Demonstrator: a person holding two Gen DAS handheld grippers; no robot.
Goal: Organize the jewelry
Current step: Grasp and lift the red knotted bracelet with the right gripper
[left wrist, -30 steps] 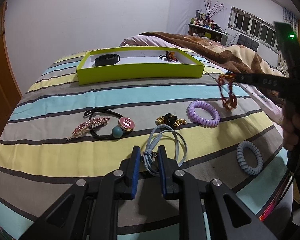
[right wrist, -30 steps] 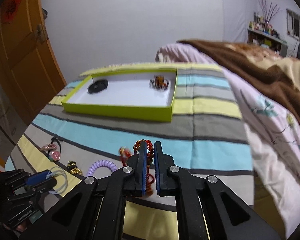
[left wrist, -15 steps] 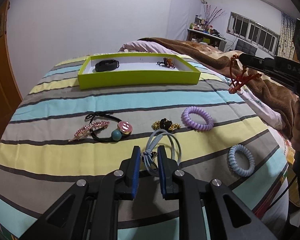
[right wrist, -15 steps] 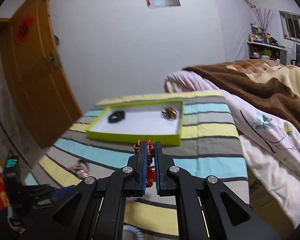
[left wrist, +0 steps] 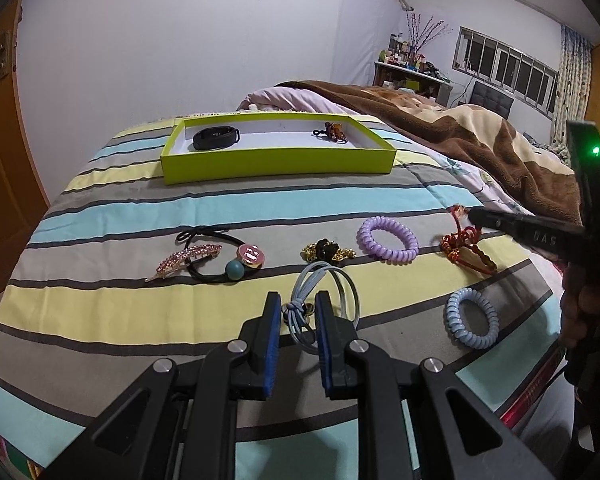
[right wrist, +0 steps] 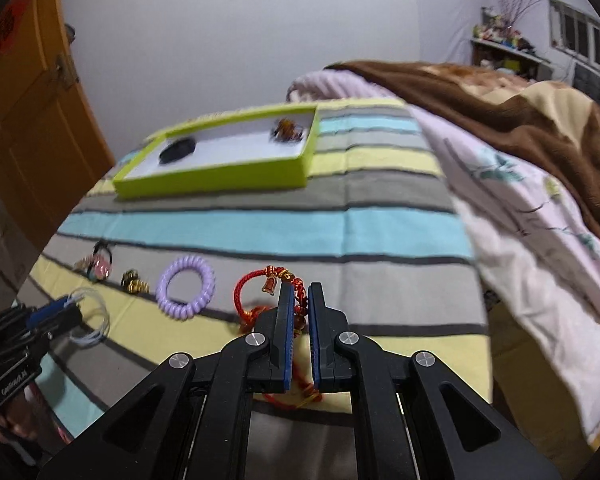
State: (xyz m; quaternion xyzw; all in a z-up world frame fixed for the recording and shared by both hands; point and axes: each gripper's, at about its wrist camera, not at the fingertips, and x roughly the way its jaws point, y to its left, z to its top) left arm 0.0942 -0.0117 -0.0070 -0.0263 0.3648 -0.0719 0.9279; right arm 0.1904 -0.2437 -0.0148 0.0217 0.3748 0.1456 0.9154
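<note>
Red cord: red knotted bracelet (right wrist: 276,280) with small gold beads, pinched between the blue pads of the right gripper (right wrist: 299,298), jaws narrowed onto it; its loop and tassel trail onto the striped bedspread (right wrist: 380,236) just right of the purple spiral hair tie (right wrist: 186,286).
Left gripper (left wrist: 297,308): jaws partly apart, astride the knot of a pale blue elastic hair tie (left wrist: 324,284); whether the pads press on it, cannot tell.
Front row on spread: pink jewelled hair clip (left wrist: 188,258), black elastic with teal bead and pink disc (left wrist: 242,262), gold-and-black clip (left wrist: 327,250), purple spiral tie, then a blue spiral hair tie (left wrist: 473,317) nearest the bed edge.
Tray: lime-green shallow box (left wrist: 276,160), white inside, farther up the bed, well apart from the row.
Tray contents: black band (left wrist: 216,138) at its left end, small brown-orange piece (left wrist: 334,131) toward its right end.
Beyond: brown blanket (left wrist: 440,120) heaped over pink floral bedding on the right; orange wooden door (right wrist: 28,92) on the left.
</note>
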